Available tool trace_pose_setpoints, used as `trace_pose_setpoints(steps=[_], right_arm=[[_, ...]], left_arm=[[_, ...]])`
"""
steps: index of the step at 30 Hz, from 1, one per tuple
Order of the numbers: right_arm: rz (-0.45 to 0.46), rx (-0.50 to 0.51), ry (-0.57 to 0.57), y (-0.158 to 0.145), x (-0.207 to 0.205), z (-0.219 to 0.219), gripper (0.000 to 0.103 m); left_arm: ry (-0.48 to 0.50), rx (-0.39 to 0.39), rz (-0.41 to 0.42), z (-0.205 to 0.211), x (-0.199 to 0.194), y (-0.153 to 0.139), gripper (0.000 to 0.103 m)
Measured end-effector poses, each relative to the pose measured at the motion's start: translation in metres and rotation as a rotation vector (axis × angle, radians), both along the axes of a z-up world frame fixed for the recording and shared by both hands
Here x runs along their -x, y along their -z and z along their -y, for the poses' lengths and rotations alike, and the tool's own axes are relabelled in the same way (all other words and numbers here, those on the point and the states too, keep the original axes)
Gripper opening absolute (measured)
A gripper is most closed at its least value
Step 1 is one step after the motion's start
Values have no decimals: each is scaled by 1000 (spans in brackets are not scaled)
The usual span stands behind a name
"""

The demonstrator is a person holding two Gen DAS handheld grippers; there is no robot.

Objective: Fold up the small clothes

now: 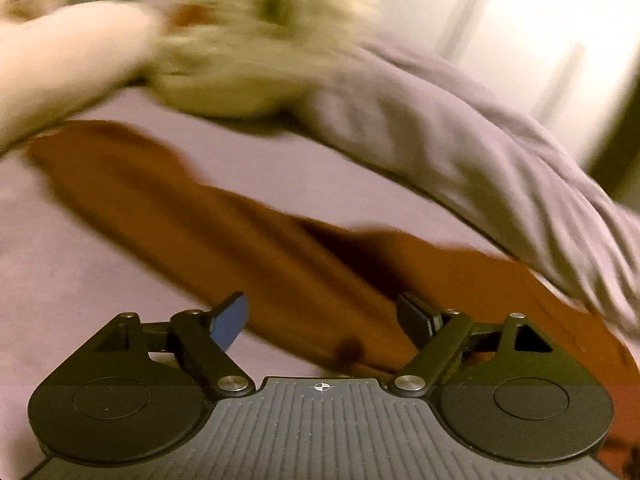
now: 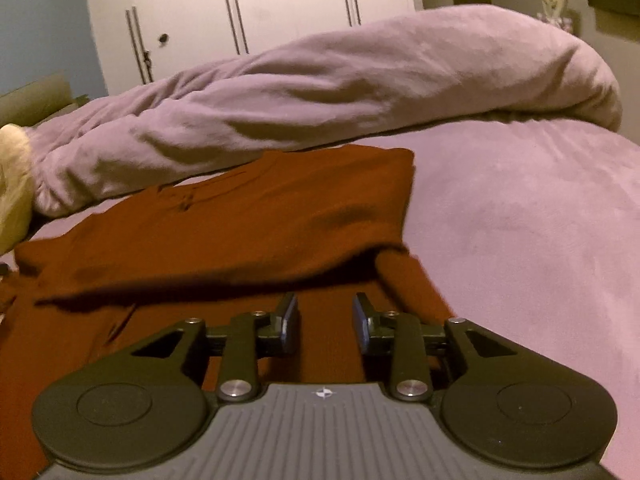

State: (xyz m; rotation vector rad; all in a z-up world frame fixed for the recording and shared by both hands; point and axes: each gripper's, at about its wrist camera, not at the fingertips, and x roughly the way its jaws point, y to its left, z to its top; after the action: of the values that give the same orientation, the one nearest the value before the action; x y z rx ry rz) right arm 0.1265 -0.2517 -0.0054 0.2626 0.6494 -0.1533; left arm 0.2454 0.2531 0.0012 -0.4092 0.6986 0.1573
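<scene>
A rust-brown garment (image 1: 192, 208) lies flat on the lilac bed sheet (image 1: 60, 280), stretching diagonally from upper left to lower right in the blurred left wrist view. My left gripper (image 1: 320, 304) hovers over its lower part, jaws wide open with nothing between them. In the right wrist view the same garment (image 2: 260, 216) shows an upper layer folded over a lower one, with a shadowed edge across it. My right gripper (image 2: 325, 300) sits just over the lower layer near that edge. Its jaws stand partly apart, and no cloth is pinched between the pads.
A bunched lilac duvet (image 2: 340, 92) runs along the far side of the garment. A cream fluffy plush (image 1: 256, 40) and a pale pink pillow (image 1: 60, 60) lie at the far left. White wardrobe doors (image 2: 280, 0) stand behind. Bare sheet (image 2: 520, 220) spreads to the right.
</scene>
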Motion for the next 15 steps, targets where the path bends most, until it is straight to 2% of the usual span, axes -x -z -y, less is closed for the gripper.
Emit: trace_pose_setpoints(steps=[3, 7, 10, 13, 15], right_arm=[[27, -14, 21, 2, 12, -3, 31], [28, 7, 22, 4, 12, -9, 34], [31, 35, 20, 7, 10, -14, 37], [37, 38, 26, 9, 11, -16, 39], [40, 25, 29, 10, 11, -14, 40]], left_arm=[[-176, 17, -23, -59, 1, 2, 85], [-294, 79, -15, -116, -13, 9, 84], [-327, 168, 16, -138, -25, 22, 79], [-368, 181, 65, -151, -29, 26, 73], [-396, 235, 98, -160, -32, 29, 69]])
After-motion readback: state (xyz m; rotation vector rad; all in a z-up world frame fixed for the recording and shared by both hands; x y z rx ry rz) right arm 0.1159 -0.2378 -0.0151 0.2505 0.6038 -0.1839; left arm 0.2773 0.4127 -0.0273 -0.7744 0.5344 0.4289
